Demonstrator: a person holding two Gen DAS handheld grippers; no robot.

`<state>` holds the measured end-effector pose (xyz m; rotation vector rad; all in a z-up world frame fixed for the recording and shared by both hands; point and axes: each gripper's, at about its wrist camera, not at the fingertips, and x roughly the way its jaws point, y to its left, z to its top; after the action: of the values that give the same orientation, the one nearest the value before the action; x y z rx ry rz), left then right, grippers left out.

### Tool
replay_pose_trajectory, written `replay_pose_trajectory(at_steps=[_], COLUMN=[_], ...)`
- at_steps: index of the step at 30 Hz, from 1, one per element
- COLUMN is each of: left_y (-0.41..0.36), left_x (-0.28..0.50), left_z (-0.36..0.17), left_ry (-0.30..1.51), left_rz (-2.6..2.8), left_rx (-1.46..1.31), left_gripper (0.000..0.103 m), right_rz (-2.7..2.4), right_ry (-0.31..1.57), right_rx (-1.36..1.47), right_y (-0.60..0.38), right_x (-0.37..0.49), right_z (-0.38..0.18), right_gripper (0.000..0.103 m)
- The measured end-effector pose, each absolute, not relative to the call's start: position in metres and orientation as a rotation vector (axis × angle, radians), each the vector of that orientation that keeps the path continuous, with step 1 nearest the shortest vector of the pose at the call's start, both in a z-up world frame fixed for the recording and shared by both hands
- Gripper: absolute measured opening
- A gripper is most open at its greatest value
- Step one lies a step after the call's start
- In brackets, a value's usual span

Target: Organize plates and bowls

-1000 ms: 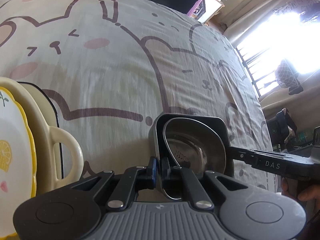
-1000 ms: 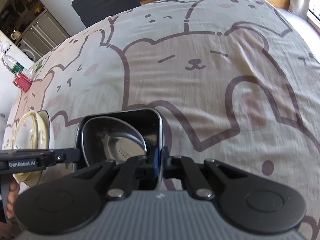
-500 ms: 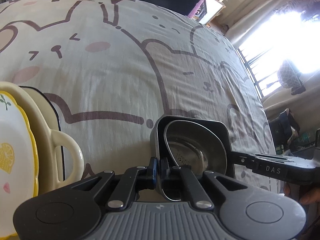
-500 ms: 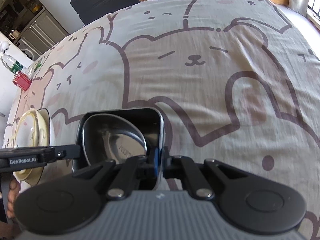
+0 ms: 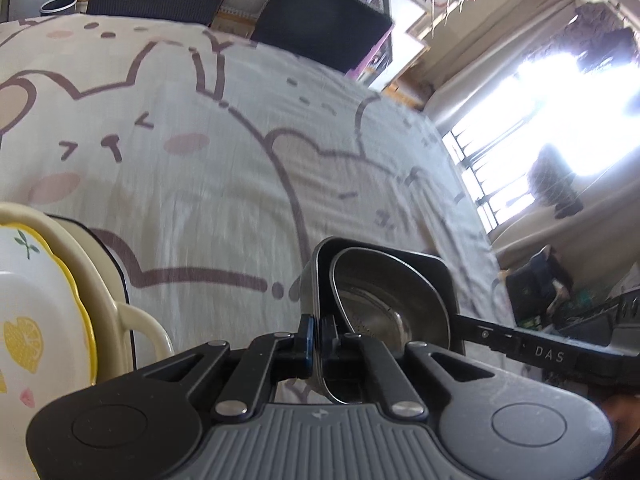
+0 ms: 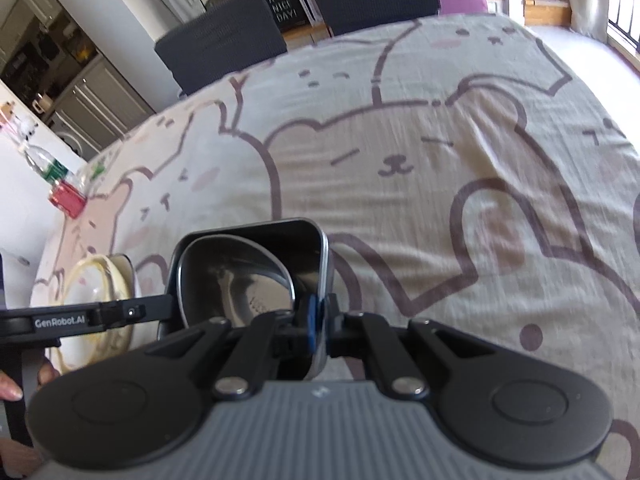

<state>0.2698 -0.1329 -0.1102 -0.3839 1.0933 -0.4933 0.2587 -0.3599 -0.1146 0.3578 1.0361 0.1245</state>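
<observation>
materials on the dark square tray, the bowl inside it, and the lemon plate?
Dark square tray: looks like thin sheet metal, dark coated, with a bright bare rolled rim.
Round silver bowl inside it: likely stainless steel, with mirror-like reflections and a stamped mark at the base.
White lemon-print plate: glossy glazed look, probably ceramic; melamine can't be ruled out.

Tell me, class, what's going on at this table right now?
A person holds a gripper in each hand. The left gripper and the right gripper are each shut on opposite walls of a dark square dish with a metal bowl inside. Off to one side, a lemon plate sits stacked in a cream handled dish on the bear-print tablecloth.
</observation>
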Motion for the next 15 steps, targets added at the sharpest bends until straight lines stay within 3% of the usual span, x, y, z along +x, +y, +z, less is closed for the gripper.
replay_pose_trajectory(at_steps=[15], left_y=[-0.059], left_x=[0.256], left_z=[-0.062], left_ry=[0.932], left_rz=[-0.499], left_rx=[-0.495], left_gripper=[0.003], right_rz=[0.243], right_ry=[0.847], right_rx=[0.414], right_y=[-0.325], right_x=[0.246], right_z=[-0.062], right_gripper=[0.007])
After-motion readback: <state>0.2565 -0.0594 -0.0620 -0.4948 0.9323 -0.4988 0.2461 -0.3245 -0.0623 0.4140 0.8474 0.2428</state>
